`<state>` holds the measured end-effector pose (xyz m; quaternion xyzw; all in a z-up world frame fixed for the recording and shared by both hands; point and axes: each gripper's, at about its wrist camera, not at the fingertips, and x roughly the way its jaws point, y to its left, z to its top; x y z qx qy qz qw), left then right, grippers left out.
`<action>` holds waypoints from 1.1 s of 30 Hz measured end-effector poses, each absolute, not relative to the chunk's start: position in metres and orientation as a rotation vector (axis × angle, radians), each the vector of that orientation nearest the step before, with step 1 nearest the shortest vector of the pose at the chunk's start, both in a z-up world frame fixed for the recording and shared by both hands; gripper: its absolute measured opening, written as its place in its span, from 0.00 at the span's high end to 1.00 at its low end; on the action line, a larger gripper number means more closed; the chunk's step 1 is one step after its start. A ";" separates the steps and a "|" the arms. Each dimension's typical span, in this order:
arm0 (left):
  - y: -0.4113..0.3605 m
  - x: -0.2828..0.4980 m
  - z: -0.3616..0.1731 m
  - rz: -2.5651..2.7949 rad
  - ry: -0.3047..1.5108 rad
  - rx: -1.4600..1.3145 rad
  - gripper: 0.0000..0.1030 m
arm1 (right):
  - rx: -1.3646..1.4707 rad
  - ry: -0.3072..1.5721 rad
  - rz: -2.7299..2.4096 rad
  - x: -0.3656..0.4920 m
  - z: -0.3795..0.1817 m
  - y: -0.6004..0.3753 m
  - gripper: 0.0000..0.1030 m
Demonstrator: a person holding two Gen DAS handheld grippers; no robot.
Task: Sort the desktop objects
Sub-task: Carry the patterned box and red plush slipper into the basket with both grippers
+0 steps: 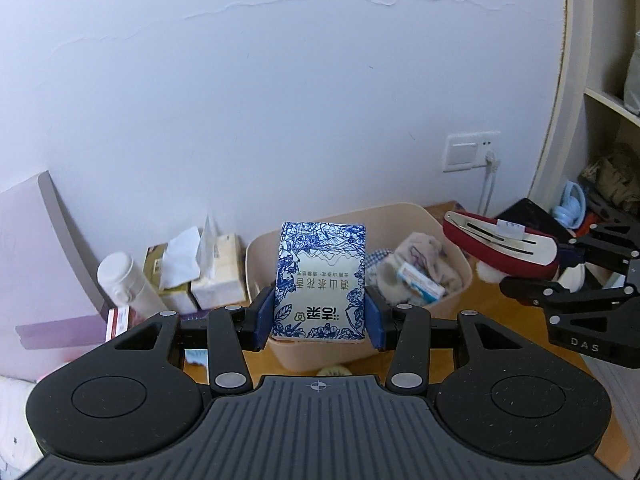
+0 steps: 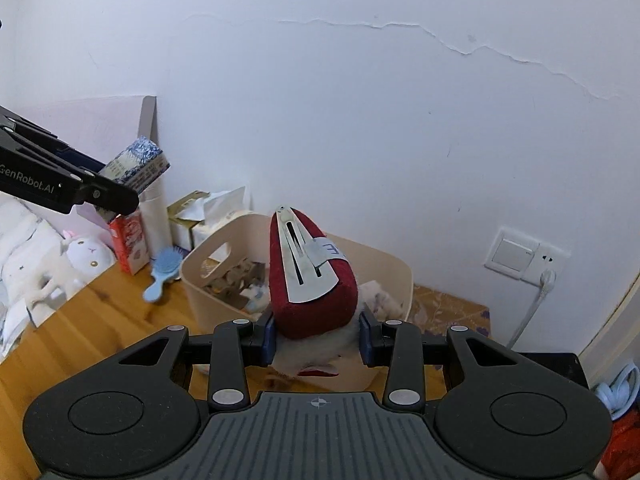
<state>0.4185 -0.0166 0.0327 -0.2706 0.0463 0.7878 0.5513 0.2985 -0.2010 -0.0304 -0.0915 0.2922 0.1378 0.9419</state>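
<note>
Jaws of the left gripper clench a tissue pack; right gripper jaws clamp a red hair clip.

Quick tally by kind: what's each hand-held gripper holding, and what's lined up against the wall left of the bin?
Held tissue pack: 1
Held red hair clip: 1
Tissue boxes by the wall: 2
White bottle: 1
Red carton: 1
Blue hairbrush: 1
Total: 7
</note>
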 end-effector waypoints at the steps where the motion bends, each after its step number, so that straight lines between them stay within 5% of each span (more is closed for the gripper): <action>1: -0.011 0.416 0.032 1.868 0.110 -0.642 0.55 | -0.189 0.596 0.281 0.304 -0.031 -0.202 0.65; 33: 0.160 0.370 -0.070 1.897 0.222 -0.942 0.54 | -0.261 0.762 0.312 0.443 -0.125 -0.202 0.65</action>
